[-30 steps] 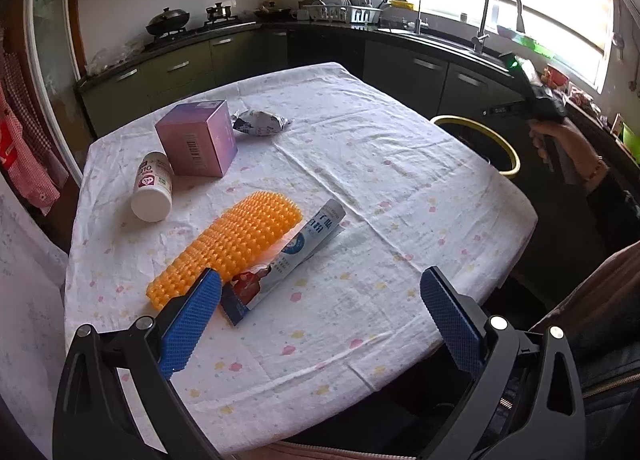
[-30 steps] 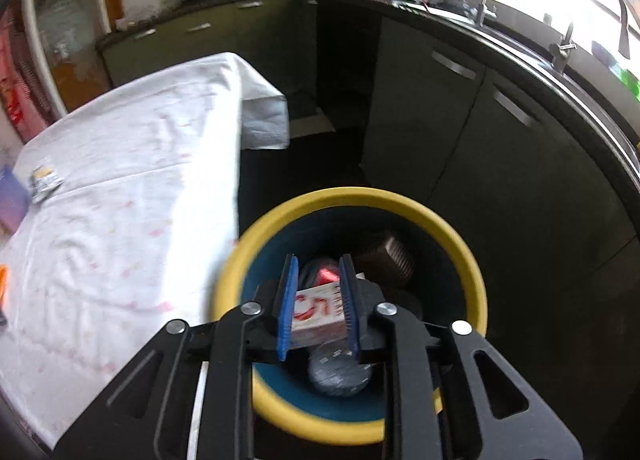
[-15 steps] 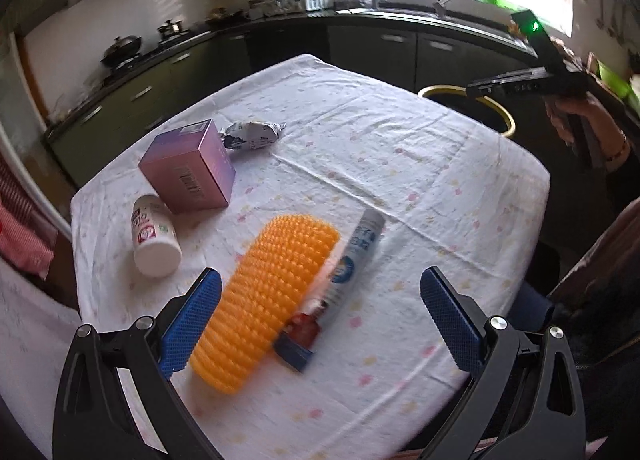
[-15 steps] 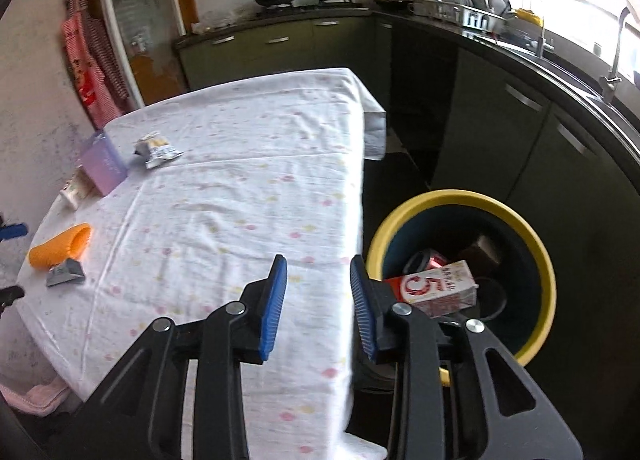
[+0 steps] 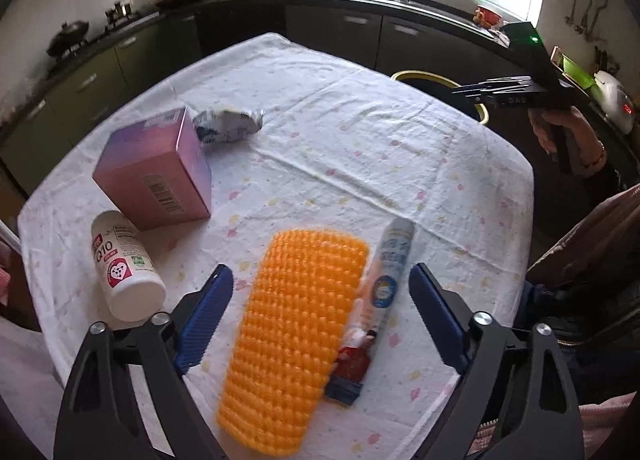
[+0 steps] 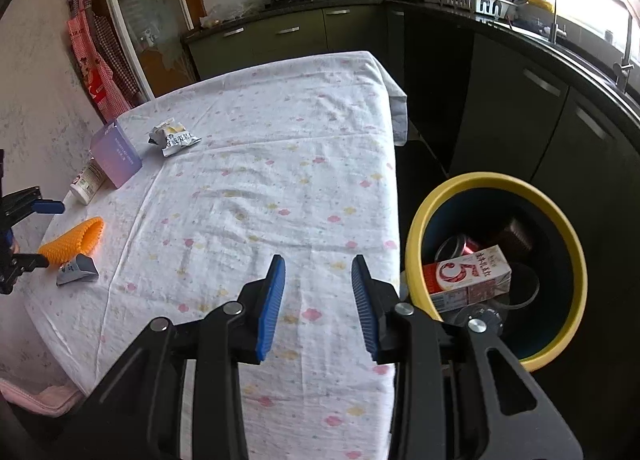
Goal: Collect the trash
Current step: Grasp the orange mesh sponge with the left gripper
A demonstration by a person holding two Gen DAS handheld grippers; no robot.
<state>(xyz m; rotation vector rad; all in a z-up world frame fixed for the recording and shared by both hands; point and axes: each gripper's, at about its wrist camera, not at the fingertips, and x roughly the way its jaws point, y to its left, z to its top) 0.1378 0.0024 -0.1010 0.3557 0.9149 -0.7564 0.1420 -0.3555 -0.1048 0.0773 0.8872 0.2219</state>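
Note:
My left gripper (image 5: 320,271) hangs over the near table edge. Its jaws are closing, with an orange spiky mat (image 5: 292,336) and a toothpaste tube (image 5: 384,276) lying between them, untouched by the pads. Farther back are a white pill bottle (image 5: 122,266), a pink box (image 5: 156,176) and a crumpled wrapper (image 5: 228,126). My right gripper (image 6: 318,260) is open and empty above the table's right edge. Beside it on the floor stands a yellow-rimmed bin (image 6: 416,244), with a red and white carton (image 6: 468,274) and other trash inside.
A white spotted cloth (image 6: 280,164) covers the table. Dark kitchen cabinets (image 6: 520,108) and a counter with a sink run behind and to the right of the bin. A person's hand (image 5: 560,128) holds the right gripper; pink clothing is at the near edge.
The right gripper let go of the carton, which now lies in the bin, and swung left over the table. The left gripper moved in over the mat and tube and its jaws narrowed.

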